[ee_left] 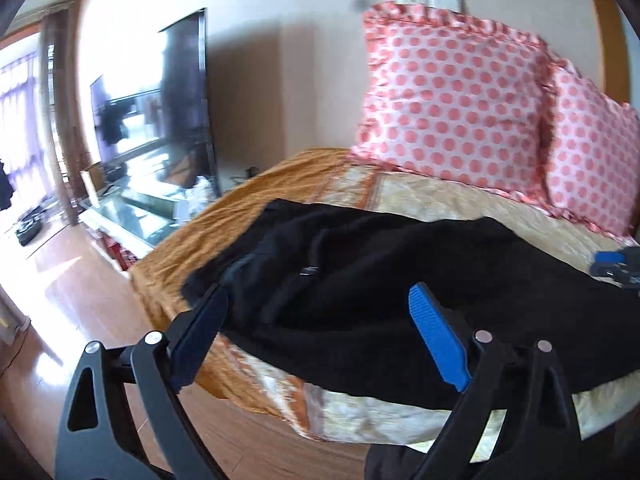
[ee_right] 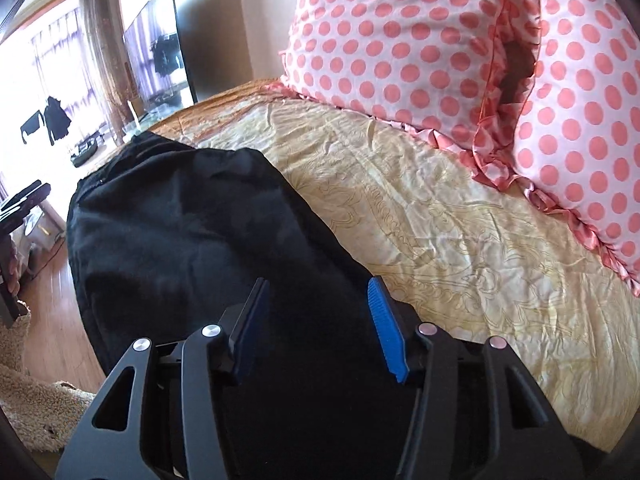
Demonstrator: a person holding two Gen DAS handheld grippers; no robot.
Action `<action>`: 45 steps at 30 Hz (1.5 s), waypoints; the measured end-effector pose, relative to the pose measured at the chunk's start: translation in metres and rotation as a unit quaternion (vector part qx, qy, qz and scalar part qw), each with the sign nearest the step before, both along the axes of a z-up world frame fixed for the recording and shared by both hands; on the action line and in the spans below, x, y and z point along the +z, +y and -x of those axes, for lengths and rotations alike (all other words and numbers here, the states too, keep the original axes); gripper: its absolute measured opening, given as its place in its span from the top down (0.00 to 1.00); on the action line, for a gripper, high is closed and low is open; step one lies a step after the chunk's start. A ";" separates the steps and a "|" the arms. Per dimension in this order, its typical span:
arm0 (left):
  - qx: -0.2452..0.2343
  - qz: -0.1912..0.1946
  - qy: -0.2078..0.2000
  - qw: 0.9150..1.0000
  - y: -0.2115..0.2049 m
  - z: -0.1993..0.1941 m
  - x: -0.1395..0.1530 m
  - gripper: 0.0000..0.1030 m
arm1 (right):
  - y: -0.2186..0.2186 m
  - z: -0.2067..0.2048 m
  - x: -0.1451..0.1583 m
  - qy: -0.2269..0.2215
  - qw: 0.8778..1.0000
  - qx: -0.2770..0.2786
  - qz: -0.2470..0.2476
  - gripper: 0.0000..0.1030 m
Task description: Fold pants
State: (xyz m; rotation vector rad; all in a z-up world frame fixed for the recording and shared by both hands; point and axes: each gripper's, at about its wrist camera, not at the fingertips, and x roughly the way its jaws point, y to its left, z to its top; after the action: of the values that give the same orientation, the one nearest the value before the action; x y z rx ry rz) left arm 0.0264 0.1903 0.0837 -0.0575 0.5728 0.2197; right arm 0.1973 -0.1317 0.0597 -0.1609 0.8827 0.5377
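Note:
Black pants (ee_left: pixel 392 280) lie spread across the near part of the bed (ee_left: pixel 460 200), one edge hanging over the bed's side. My left gripper (ee_left: pixel 316 312) is open, its jaws wide apart just above the near edge of the pants, holding nothing. In the right wrist view the pants (ee_right: pixel 192 232) stretch from the gripper toward the bed's far corner. My right gripper (ee_right: pixel 316 300) is open above the pants cloth. The right gripper also shows in the left wrist view (ee_left: pixel 616 266) at the far right, on the pants.
Two pink polka-dot pillows (ee_left: pixel 452 100) (ee_right: pixel 400 40) stand against the wall at the head of the bed. A television (ee_left: pixel 160 112) on a glass stand is left of the bed. Wooden floor (ee_left: pixel 60 280) and a beige rug (ee_right: pixel 32 392) lie beside it.

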 end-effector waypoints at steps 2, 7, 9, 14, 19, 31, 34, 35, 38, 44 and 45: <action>-0.055 0.011 0.008 0.998 -0.028 -0.011 -0.003 0.10 | 0.007 -0.008 -0.008 0.013 1.000 0.013 0.014 0.50; -0.131 0.017 0.011 0.991 -0.077 -0.032 -0.020 0.10 | 0.016 -0.022 -0.027 0.034 0.998 0.023 0.046 0.52; -0.149 0.025 0.019 0.988 -0.087 -0.037 -0.028 0.10 | 0.013 -0.027 -0.031 0.046 0.998 0.024 0.040 0.52; -0.171 0.037 0.043 0.984 -0.098 -0.046 -0.044 0.10 | 0.011 -0.030 -0.034 0.056 0.997 0.033 0.030 0.71; -0.172 0.044 0.047 0.983 -0.098 -0.052 -0.048 0.09 | 0.012 -0.030 -0.030 0.031 0.998 0.024 0.047 0.97; -0.203 0.041 0.049 0.977 -0.118 -0.051 -0.051 0.07 | -0.021 -0.024 -0.014 -0.023 0.995 -0.072 0.059 0.63; -0.220 0.047 0.048 0.973 -0.125 -0.050 -0.053 0.06 | -0.078 0.012 -0.001 -0.042 0.987 -0.152 0.030 0.62; -0.225 0.047 0.049 0.972 -0.129 -0.051 -0.054 0.06 | -0.096 0.022 0.000 -0.042 0.982 -0.180 0.031 0.62; -0.242 0.044 0.051 0.968 -0.141 -0.052 -0.057 0.06 | -0.183 0.065 -0.007 -0.013 0.947 -0.316 0.066 0.63; -0.282 0.044 0.057 0.957 -0.167 -0.055 -0.063 0.06 | -0.327 0.190 -0.010 0.047 0.834 -0.549 -0.025 0.63; -0.288 0.044 0.060 0.955 -0.171 -0.057 -0.064 0.06 | -0.345 0.214 -0.009 0.051 0.811 -0.581 -0.043 0.63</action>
State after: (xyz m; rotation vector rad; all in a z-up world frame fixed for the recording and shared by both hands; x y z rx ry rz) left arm 0.0830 0.0191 0.0195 0.0375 0.6962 -0.3736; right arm -0.0169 -0.4764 0.0505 0.4929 0.8889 -0.5795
